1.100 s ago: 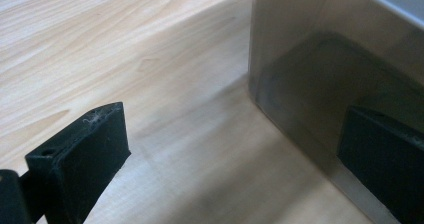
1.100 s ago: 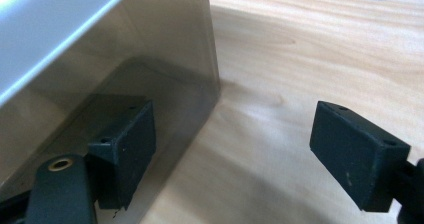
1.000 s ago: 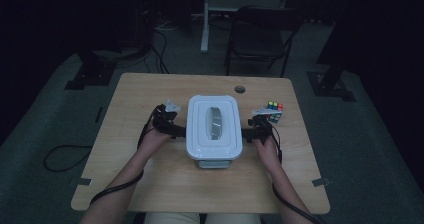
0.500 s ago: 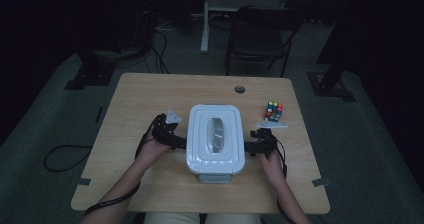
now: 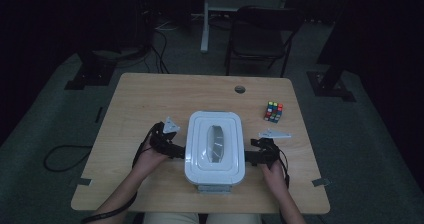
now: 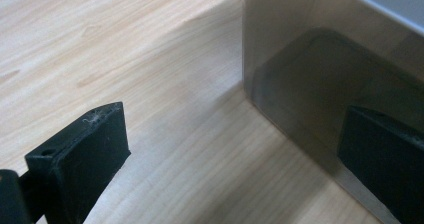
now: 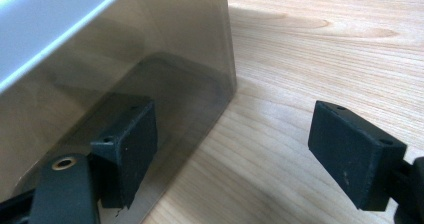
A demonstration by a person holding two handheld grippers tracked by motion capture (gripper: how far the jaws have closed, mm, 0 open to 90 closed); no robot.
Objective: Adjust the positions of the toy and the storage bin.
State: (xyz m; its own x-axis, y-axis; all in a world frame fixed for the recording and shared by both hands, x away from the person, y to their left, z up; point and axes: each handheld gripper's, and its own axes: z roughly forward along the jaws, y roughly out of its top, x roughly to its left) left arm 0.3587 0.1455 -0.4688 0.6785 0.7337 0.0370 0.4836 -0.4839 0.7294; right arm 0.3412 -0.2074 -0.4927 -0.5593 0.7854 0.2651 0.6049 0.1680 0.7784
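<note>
lengthwise, the lidded box [image 5: 215, 146] runs away from the person; both grippers [image 5: 176, 150] [image 5: 251, 157] gape beside it, holding nothing.

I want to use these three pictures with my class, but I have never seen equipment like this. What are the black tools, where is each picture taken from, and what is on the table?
A person holds a two-jaw tool in each hand: the left gripper and the right gripper. The high view looks down on the wooden table. The other two pictures come from cameras riding on each gripper, looking along its black jaws. Between the grippers stands a clear plastic box with a white lid. Each gripper's open jaws sit at a side of the box, one jaw against its wall; neither clamps it. A Rubik's cube stands apart on the right.
</note>
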